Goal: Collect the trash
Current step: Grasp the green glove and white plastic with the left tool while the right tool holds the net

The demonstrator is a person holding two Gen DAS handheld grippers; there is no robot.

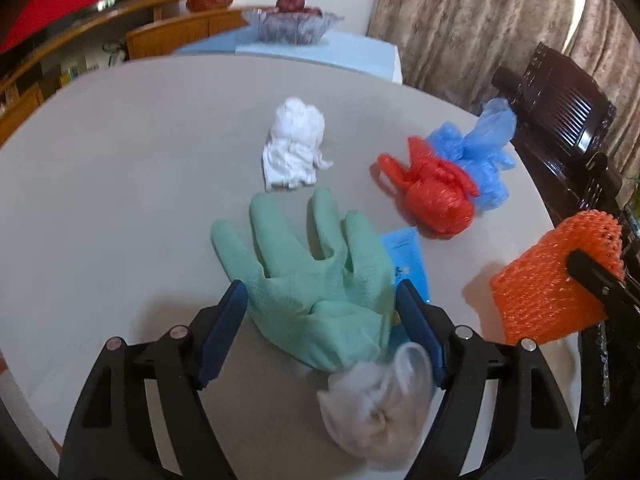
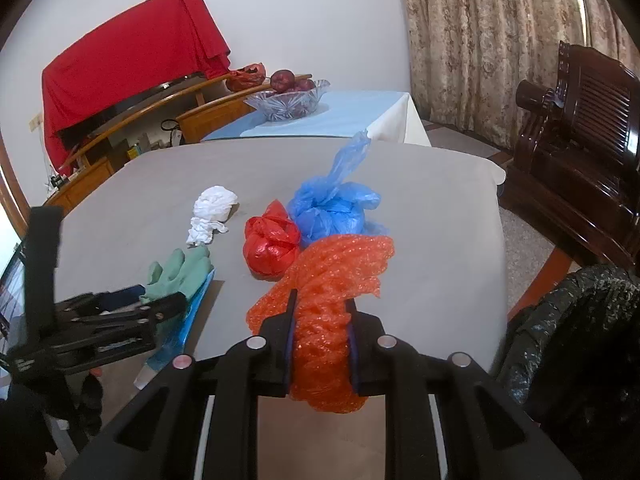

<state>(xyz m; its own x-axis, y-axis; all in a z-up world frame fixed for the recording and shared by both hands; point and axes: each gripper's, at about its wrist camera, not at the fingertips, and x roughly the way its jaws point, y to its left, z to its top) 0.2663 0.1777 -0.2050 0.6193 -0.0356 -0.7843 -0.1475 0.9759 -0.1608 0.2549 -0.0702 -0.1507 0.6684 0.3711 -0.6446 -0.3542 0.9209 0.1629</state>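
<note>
Left gripper [image 1: 320, 312] spread wide, blue pads flanking soft green rubber glove [image 1: 316, 272] lying flat on grey table [image 1: 120, 180]; pads not pressing. Right gripper [image 2: 322, 316] pinching orange foam net sleeve [image 2: 332, 292], bumpy mesh. Knotted red plastic bag [image 2: 272, 248], crinkly blue bag [image 2: 330, 210], crumpled white tissue [image 2: 212, 210] mid-table. Black-lined bin [image 2: 568, 320] at right.

Right gripper [image 2: 322, 312] clamped on a crumpled orange foam net [image 2: 332, 280] above a grey table [image 2: 432, 216]. Beyond it lie a knotted red bag [image 2: 270, 246] touching a blue bag [image 2: 332, 212], and a white paper wad [image 2: 212, 210]. At left, the left gripper [image 2: 150, 298] sits around a green glove [image 2: 180, 270]. A black bin liner [image 2: 560, 320] sits at right.
</note>
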